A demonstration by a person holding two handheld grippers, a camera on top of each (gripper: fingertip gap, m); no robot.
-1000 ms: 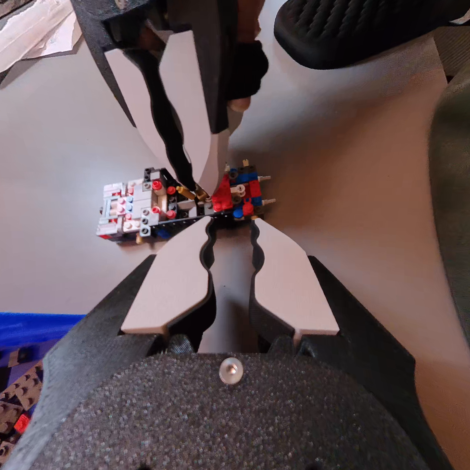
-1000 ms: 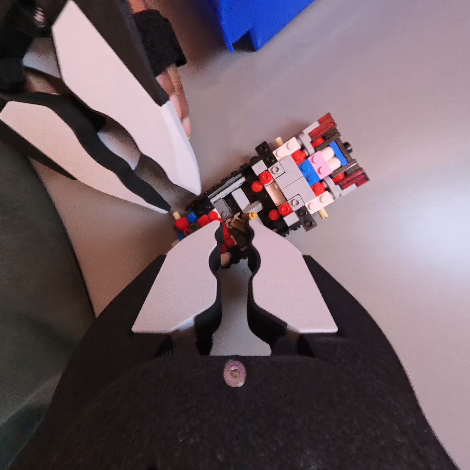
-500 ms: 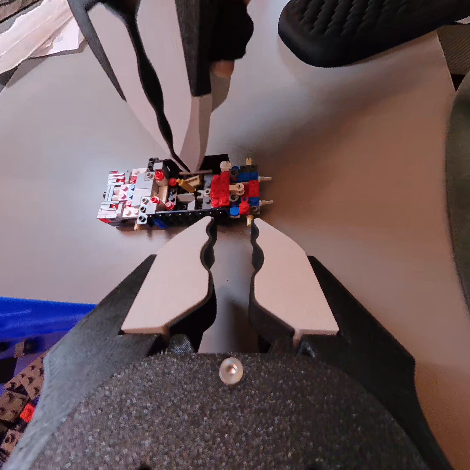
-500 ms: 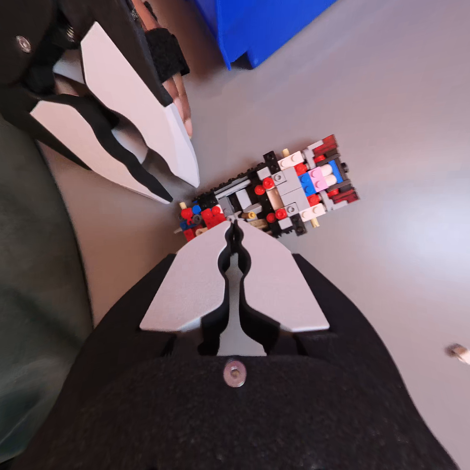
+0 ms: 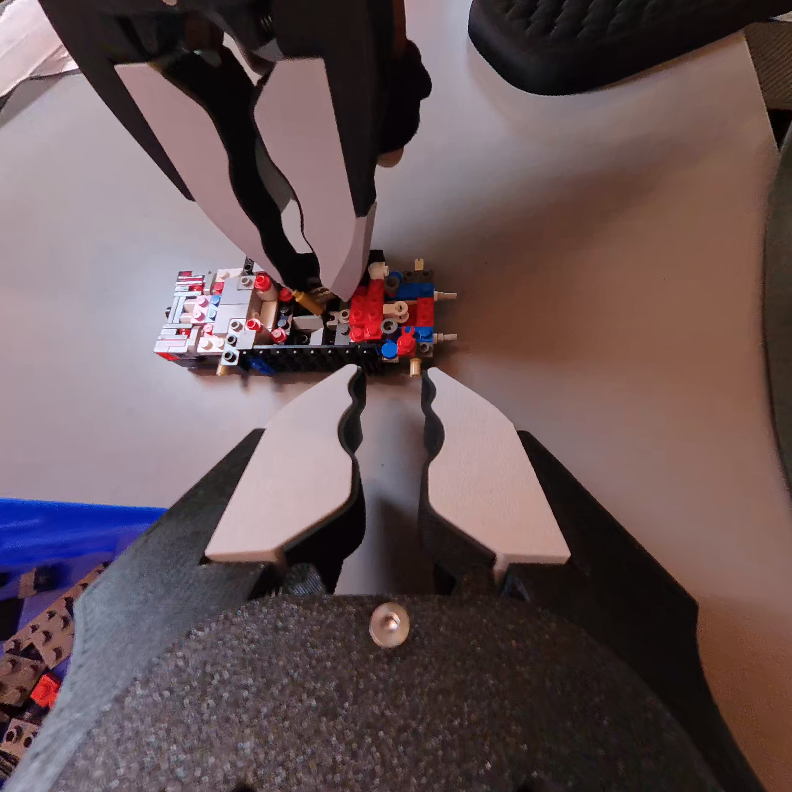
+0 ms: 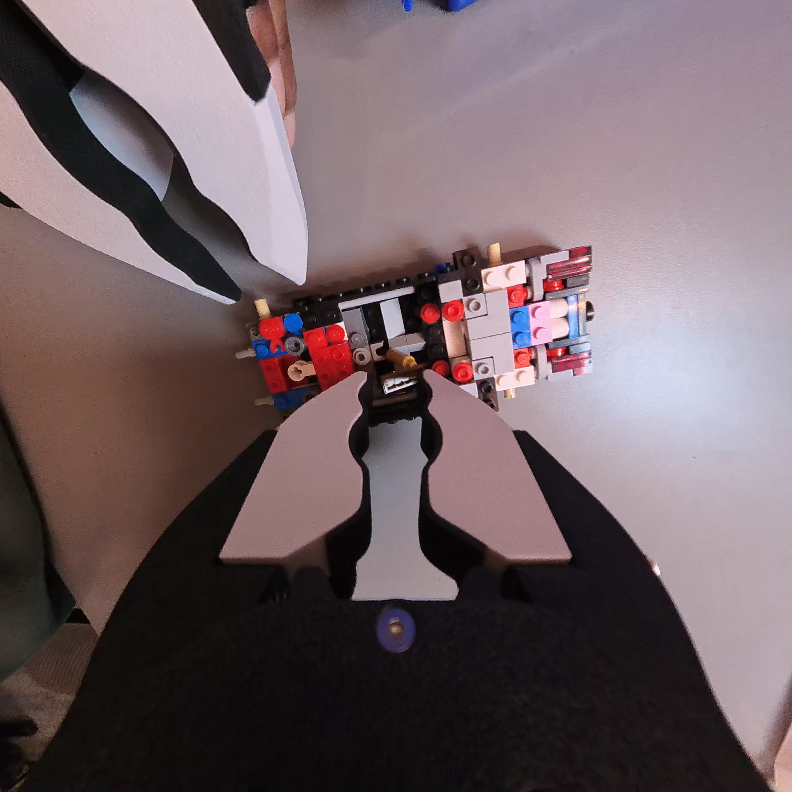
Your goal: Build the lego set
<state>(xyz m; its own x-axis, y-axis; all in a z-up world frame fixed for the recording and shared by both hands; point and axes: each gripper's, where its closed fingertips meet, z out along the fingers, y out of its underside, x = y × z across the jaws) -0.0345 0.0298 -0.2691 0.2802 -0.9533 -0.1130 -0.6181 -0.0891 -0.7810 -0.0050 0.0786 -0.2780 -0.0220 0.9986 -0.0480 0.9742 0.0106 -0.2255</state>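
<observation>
A partly built lego car of grey, red, blue and black bricks lies flat on the grey table. My left gripper is open and empty, its tips just short of the car's black side beam. My right gripper is open, its tips set down on the car's middle on either side of a small dark piece with a shiny tile. A tan pin lies just beyond it. The car also shows in the right wrist view. The right gripper reaches down from the top of the left wrist view. The left gripper shows at upper left.
A blue bin with loose bricks sits at lower left of the left wrist view. A black padded chair part lies at the far right. A dark green thing borders the right edge. Gloved fingers hold the right gripper. The left gripper's tips are roughly 6 cm from the right gripper's.
The right gripper had lifted off the car and shut half a second ago; now it is back down on the car's middle with its jaws open. The left gripper has barely moved.
</observation>
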